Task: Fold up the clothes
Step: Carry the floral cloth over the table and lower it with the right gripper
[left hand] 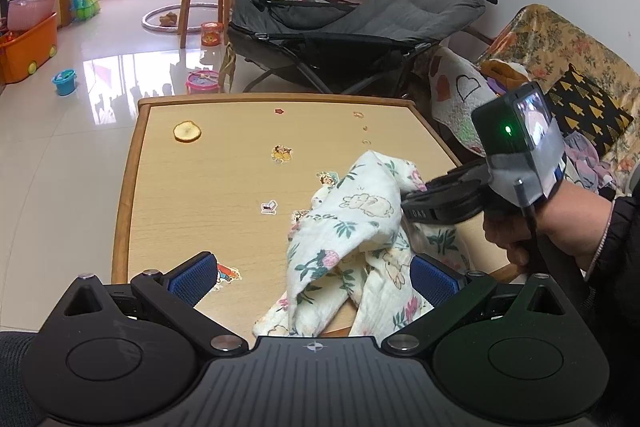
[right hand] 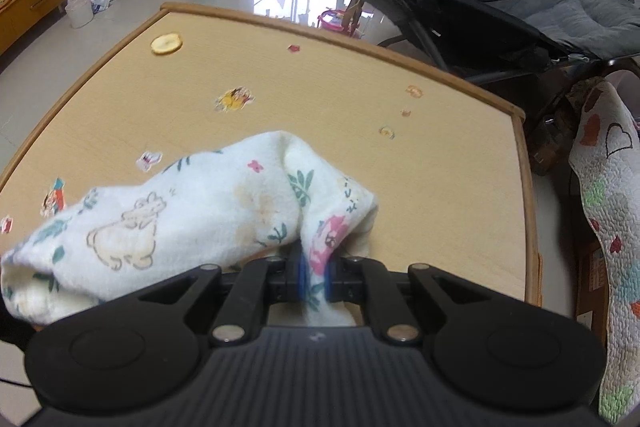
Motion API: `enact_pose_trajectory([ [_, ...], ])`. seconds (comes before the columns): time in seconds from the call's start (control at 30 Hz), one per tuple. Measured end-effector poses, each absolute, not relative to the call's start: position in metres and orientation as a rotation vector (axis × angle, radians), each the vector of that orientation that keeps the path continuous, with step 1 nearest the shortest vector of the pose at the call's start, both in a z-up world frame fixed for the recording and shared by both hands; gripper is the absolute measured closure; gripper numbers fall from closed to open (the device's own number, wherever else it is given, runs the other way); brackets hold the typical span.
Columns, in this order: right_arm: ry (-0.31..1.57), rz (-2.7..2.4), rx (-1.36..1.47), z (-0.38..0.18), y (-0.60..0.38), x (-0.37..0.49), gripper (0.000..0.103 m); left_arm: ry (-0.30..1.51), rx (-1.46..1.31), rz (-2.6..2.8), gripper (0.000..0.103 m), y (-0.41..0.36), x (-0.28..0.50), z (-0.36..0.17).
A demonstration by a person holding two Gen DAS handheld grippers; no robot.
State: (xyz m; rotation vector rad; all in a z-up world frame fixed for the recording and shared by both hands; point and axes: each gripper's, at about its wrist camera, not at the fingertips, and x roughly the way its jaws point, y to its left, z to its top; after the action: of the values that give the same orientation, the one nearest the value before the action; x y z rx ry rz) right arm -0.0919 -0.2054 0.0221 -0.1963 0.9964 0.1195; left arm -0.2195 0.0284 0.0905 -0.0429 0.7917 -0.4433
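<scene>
left gripper [left hand: 314, 277]: spread, pads either side of the garment, not pressing | garment [left hand: 352, 223]: printed cloth (rabbits, flowers) bunched at the table's [left hand: 192, 183] near right | right gripper [right hand: 314, 277]: pinching a fold of it | progress: early, no neat fold visible, all folding remains | writing: none legible

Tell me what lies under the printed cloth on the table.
The printed cloth, pinched in the right gripper, drapes over the wooden table. A sticker peeks out at its edge. Whatever else lies beneath the bunched fabric is covered and cannot be seen.
</scene>
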Motion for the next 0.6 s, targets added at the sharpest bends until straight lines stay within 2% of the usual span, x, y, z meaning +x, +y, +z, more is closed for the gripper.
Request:
enact_pose_trajectory([
  [0.6,0.959,0.067,-0.122,0.024,-0.217,-0.056,0.095,0.830,-0.050,-0.447,0.000,0.019,-0.208,0.072],
])
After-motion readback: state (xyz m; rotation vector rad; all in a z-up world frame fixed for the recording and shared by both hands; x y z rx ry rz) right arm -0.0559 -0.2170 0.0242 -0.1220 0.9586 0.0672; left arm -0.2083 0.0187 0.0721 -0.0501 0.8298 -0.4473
